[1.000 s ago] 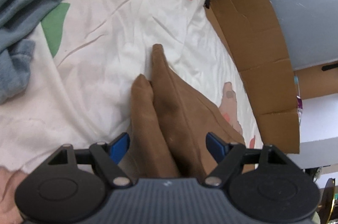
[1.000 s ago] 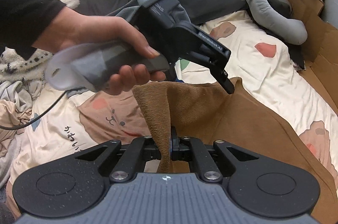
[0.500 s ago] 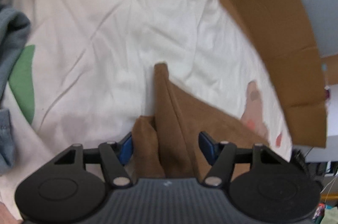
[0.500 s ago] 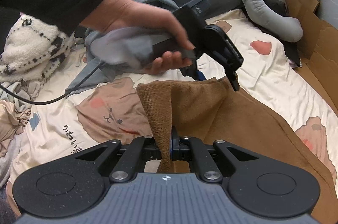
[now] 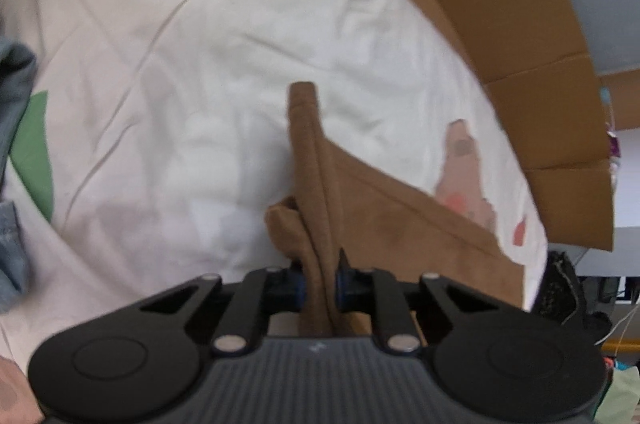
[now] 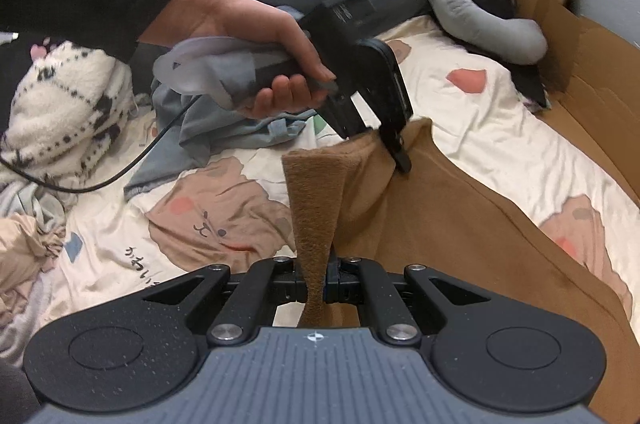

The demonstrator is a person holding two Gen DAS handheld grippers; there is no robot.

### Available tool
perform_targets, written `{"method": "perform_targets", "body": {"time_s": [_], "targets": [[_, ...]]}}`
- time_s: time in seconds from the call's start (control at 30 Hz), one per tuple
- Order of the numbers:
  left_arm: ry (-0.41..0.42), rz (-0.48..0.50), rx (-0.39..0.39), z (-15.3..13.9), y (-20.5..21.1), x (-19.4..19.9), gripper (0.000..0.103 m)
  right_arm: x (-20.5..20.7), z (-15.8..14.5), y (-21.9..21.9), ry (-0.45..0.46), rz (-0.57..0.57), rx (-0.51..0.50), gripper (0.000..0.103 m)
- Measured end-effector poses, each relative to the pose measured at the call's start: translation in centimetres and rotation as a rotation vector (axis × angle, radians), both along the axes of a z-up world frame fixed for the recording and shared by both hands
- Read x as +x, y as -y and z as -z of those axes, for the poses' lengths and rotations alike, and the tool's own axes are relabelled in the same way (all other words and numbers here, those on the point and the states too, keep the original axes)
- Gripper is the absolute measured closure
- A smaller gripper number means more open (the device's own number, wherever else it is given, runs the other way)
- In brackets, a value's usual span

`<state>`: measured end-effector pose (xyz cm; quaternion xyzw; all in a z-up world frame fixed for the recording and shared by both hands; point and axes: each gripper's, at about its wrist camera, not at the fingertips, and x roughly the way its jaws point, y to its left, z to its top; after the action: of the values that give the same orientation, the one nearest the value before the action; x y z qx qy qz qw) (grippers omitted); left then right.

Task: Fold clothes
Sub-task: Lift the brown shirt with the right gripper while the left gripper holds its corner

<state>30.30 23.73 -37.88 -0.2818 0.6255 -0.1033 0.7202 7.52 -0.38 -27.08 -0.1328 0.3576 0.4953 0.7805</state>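
With both hand-held grippers clamping the soft brown fleece garment (image 6: pixel 460 224) | left hand-held gripper (image 5: pixel 320 282) just closed on bunched edge | right hand-held gripper (image 6: pixel 316 288) pinches corner | lift evenly, keep edge taut over bed sheet (image 5: pixel 180 104).

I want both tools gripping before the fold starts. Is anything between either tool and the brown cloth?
Nothing visible. The left tool has just closed on a bunched edge of the brown cloth, and the right tool is shut on another edge.

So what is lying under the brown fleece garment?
The brown fleece garment lies on a white cartoon-printed bedsheet, visible all around it. What the sheet's covered part holds cannot be seen.
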Motion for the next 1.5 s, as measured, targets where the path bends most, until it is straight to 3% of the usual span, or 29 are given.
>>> {"method": "perform_targets", "body": {"time_s": [0.27,0.4,0.63,0.73,0.9,1.3,1.5], "targets": [[0.078,0.075,-0.018,-5.5,5.3,0.4,0.09,-0.6,-1.7,4.5,-0.066,0.063,-0.033,0.102],[0.101,0.079,-0.033,-7.7,8.1,0.3,0.09,0.0,-2.7,7.9,-0.149,0.136,-0.004,0.102],[0.123,0.168,-0.005,-10.2,13.6,0.6,0.089,-1.0,-3.2,11.9,-0.146,0.199,0.012,0.102],[0.12,0.247,0.022,-11.0,16.0,1.1,0.089,-1.3,-2.9,13.8,-0.168,0.244,0.055,0.102],[0.072,0.298,0.069,-12.1,19.3,2.4,0.089,-1.8,-1.8,17.3,-0.213,0.342,0.168,0.102],[0.08,0.434,0.18,-11.4,29.7,1.6,0.09,-4.8,2.0,23.8,-0.271,0.559,0.313,0.102],[0.09,0.426,0.188,-9.1,33.8,0.0,0.09,-6.3,4.9,27.3,-0.331,0.682,0.355,0.102]]}}
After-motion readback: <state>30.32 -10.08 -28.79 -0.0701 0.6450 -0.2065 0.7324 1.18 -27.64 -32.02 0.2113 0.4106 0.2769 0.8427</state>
